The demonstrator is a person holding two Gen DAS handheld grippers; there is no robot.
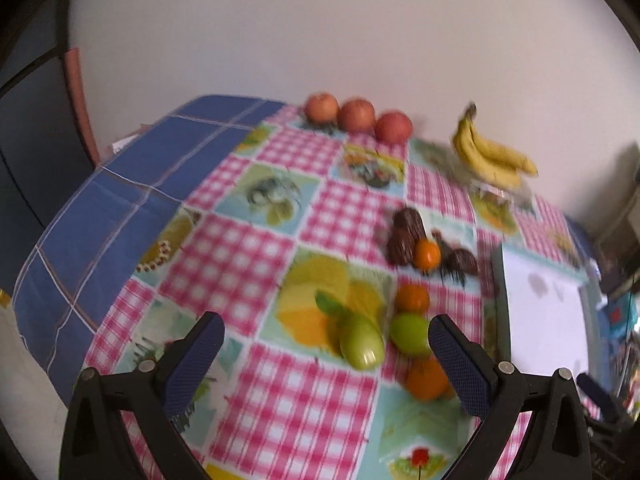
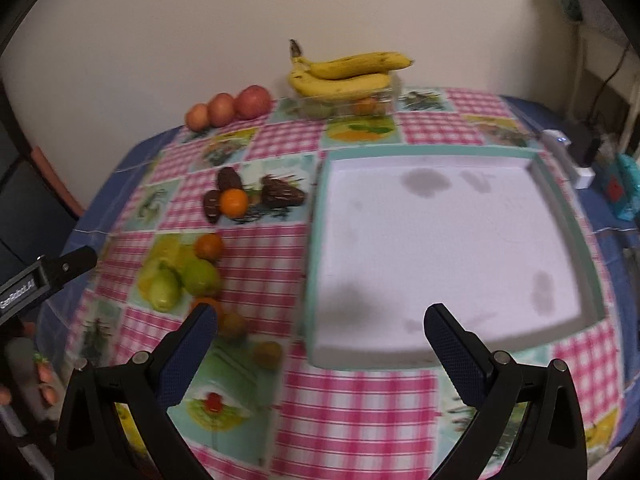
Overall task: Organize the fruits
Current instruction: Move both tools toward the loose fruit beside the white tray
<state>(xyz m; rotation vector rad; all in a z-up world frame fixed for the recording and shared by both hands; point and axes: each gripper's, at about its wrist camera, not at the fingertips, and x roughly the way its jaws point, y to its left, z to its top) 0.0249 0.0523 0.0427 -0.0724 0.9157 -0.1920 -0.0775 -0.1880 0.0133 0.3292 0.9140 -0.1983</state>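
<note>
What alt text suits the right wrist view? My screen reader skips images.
An open right gripper hovers over an empty white tray on a checked tablecloth. Left of the tray lie oranges and green fruits; apples and bananas sit by the wall.

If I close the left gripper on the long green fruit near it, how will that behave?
The long green fruit looks smooth and glossy, so it may slip between the pads. Its rounded shape lying flat suggests it could roll if nudged toward the round green fruit beside it. The left gripper is open.
</note>
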